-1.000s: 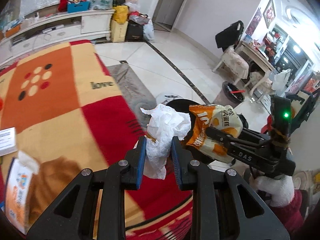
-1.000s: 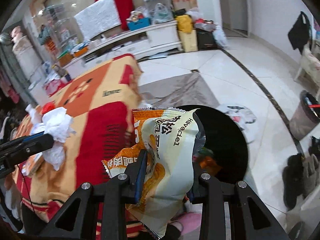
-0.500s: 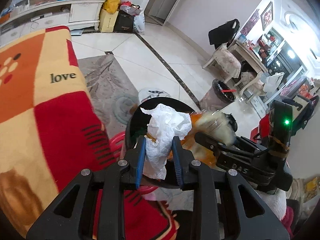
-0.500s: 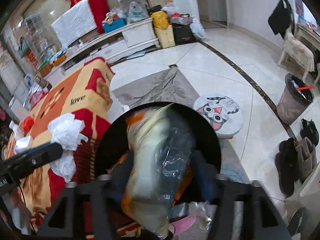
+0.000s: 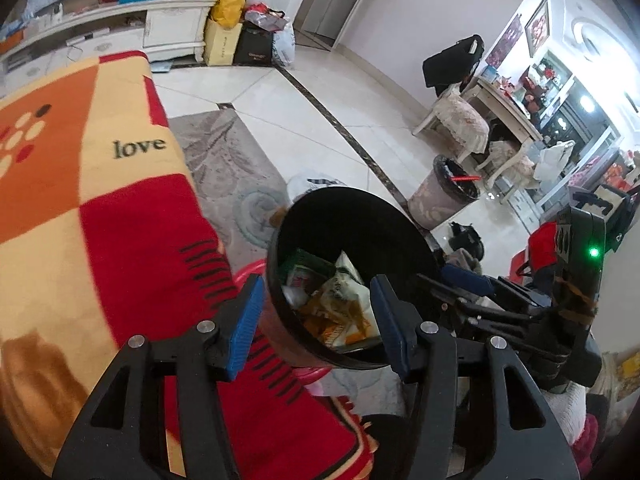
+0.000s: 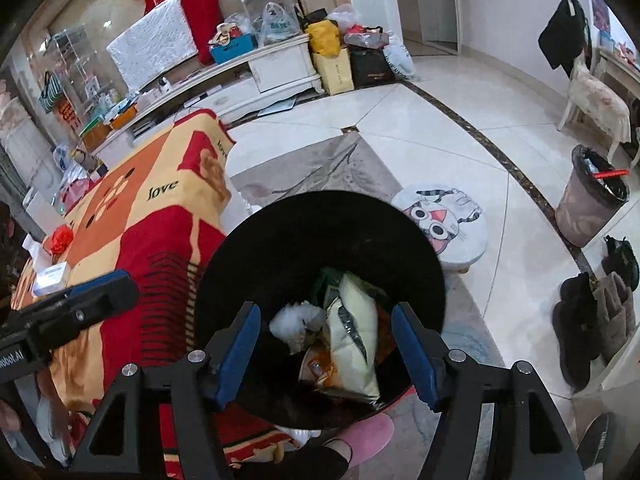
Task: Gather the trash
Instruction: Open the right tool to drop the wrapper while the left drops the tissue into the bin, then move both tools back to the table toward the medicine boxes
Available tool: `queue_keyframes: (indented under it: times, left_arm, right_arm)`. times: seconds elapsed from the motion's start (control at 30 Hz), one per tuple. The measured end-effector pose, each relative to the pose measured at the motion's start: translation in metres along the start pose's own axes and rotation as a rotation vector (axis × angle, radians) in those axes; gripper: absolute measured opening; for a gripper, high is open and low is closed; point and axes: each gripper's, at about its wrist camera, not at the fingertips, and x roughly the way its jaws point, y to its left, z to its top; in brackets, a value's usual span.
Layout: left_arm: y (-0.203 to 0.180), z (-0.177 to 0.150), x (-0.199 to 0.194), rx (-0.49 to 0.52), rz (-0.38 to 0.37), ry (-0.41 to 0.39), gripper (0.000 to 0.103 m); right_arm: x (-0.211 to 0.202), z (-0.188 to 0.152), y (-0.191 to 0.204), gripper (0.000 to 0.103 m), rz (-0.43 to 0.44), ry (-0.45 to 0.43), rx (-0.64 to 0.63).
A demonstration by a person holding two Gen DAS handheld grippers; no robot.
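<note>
Beside the blanket-covered bench (image 5: 120, 208) stands a black bin (image 6: 320, 240) holding a snack bag (image 6: 352, 340) and tissue (image 6: 296, 320). Left gripper (image 5: 316, 320) jaws have just been opening, nothing between them; right gripper (image 6: 324, 352) jaws stand apart, empty.

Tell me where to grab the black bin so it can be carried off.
Grip the black bin by its rim, coming straight down from above with one pad inside and one outside. The top is open and its wall looks thin; the near edge by the blanket seems closest.
</note>
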Motion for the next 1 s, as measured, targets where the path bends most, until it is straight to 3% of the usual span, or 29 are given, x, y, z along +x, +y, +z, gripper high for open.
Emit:
queue_keyframes:
  times: [0.57,1.0]
  left_arm:
    - [0.039,-0.025,-0.039,-0.037,0.162,-0.041,0.054]
    - [0.081,-0.042,-0.079,-0.092,0.236,-0.060,0.054]
  right_arm:
    - [0.006,-0.015,0.052,0.066,0.031,0.022,-0.065]
    - [0.009,-0.015,0.104,0.068,0.062,0.024,-0.119]
